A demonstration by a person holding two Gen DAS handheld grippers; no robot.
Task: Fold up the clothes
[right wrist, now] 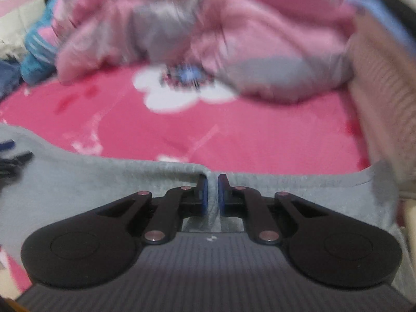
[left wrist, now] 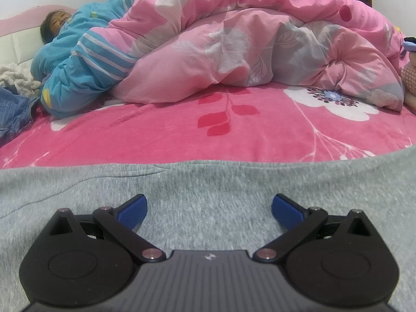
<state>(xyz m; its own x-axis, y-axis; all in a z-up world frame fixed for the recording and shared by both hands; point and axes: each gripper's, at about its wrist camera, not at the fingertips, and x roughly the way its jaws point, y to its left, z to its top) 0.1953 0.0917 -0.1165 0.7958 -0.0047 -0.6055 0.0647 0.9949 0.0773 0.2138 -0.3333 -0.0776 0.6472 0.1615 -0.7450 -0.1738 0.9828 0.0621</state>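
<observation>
The bed (left wrist: 156, 135), under a pink floral blanket, carries a heaped pink quilt (left wrist: 247, 46) at the back and the grey garment (left wrist: 208, 189) spread along its near edge. Folding looks barely begun: the cloth lies mostly flat. The left claw (left wrist: 209, 208) hangs released just above it; the right claw (right wrist: 212, 195) is clenched on a pinch of its far edge

Pink flowered bed (left wrist: 156, 140), grey garment (left wrist: 208, 182), heaped quilt (left wrist: 234, 52), jeans (left wrist: 13, 111)

Open pink bedsheet (left wrist: 156, 135) ahead — heaped pink quilt (left wrist: 247, 46) blocks the far side.
</observation>
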